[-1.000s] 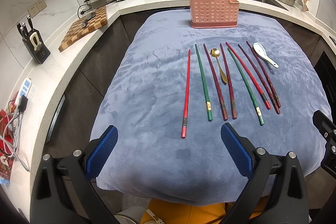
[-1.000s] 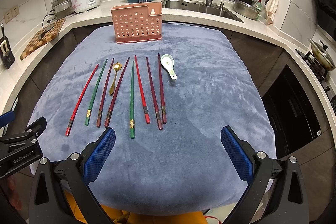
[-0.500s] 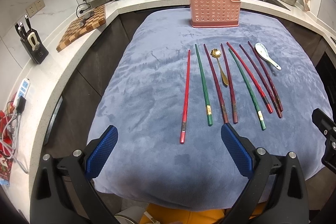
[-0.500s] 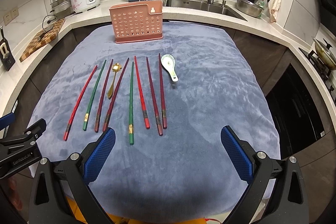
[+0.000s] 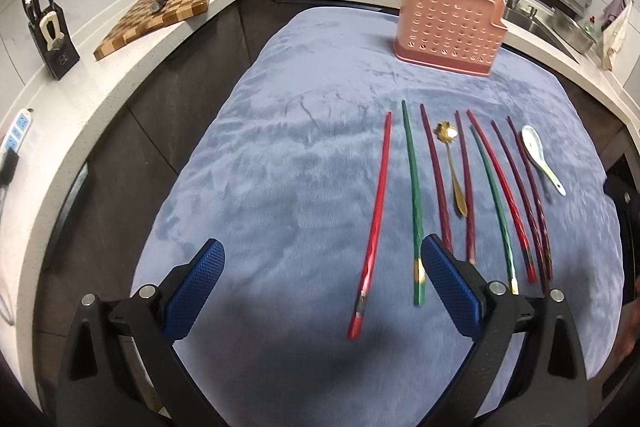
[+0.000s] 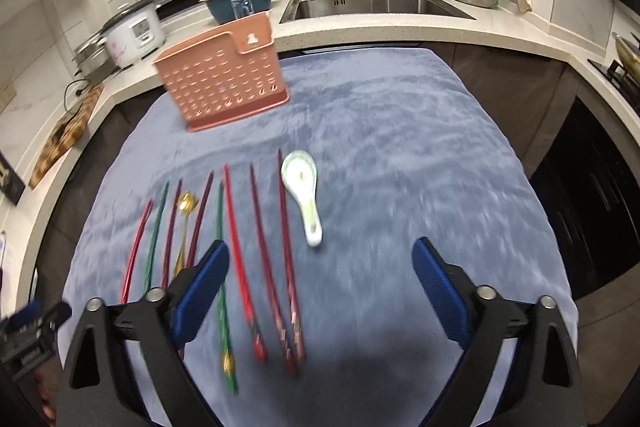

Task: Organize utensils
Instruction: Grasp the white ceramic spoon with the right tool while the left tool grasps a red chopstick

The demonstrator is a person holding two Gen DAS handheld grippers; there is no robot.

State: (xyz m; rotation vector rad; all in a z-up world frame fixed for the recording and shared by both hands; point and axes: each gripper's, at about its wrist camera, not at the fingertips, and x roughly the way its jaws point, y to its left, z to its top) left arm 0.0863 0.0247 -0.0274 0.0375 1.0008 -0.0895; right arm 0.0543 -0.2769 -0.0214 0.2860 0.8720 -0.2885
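Chopsticks (image 6: 236,255) partly behind right claw (image 6: 320,283)

Pink perforated caddy (image 5: 448,23), red and green chopsticks (image 5: 414,203), grey-blue cloth (image 5: 288,163)

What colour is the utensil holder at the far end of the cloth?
The utensil holder is salmon pink with rows of holes, clearest in the left wrist view.
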